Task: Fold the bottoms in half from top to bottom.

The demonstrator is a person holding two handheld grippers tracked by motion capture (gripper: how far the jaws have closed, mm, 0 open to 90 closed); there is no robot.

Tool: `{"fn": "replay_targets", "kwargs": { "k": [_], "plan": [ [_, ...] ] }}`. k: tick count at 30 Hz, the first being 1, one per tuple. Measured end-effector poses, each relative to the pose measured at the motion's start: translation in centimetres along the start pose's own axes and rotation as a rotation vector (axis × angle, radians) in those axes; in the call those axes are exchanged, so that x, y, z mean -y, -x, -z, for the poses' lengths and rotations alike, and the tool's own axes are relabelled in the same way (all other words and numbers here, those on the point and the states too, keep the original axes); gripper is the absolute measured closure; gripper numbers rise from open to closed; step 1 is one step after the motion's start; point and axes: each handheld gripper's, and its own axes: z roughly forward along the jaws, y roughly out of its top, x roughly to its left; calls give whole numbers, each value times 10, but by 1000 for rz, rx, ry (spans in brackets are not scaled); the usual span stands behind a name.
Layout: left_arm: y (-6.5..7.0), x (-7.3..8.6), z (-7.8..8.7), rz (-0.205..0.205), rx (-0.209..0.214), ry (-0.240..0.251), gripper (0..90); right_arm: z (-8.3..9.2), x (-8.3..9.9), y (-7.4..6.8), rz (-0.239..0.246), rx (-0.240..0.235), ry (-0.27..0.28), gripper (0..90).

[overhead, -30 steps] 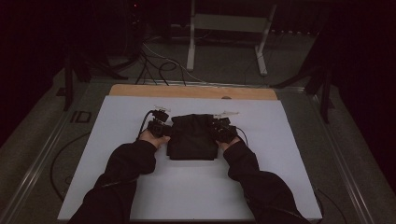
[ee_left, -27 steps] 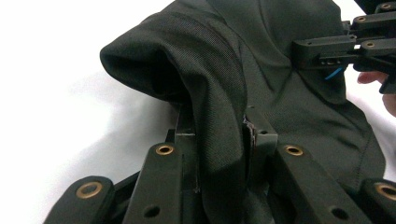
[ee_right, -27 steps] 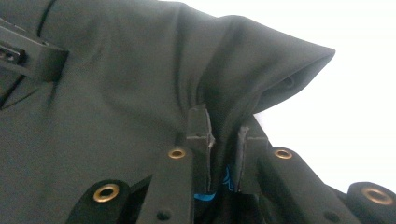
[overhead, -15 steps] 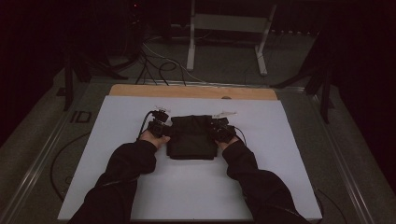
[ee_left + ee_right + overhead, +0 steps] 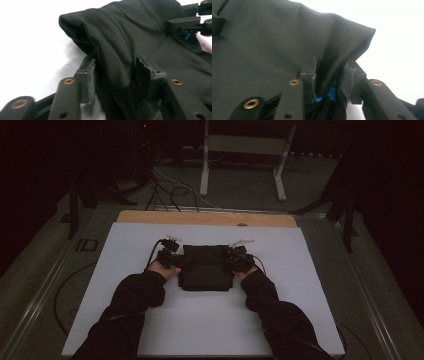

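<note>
Black folded garment [image 5: 205, 267] on white worktop [image 5: 125, 245], long axis front-to-back; left gripper [image 5: 168, 258] and right gripper [image 5: 237, 258] flanking its sides, jaws just opening, fabric edges slack between them.

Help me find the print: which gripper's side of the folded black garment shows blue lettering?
The right gripper: blue print peeks from the black garment fold between its jaws. By the left gripper, the fabric looks plain black.
</note>
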Motion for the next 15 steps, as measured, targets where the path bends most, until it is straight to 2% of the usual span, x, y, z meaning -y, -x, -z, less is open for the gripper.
{"fn": "replay_targets", "kwargs": {
  "k": [8,13,15],
  "plan": [
    [-3,4,4,-14,-43,32,398,1,3,9,-7,17,-2,503],
    [-6,7,6,2,-12,57,353,2,4,13,-25,-3,2,437],
    [-6,8,8,-7,30,68,311,2,3,13,-22,-10,1,392]
  ]
}}
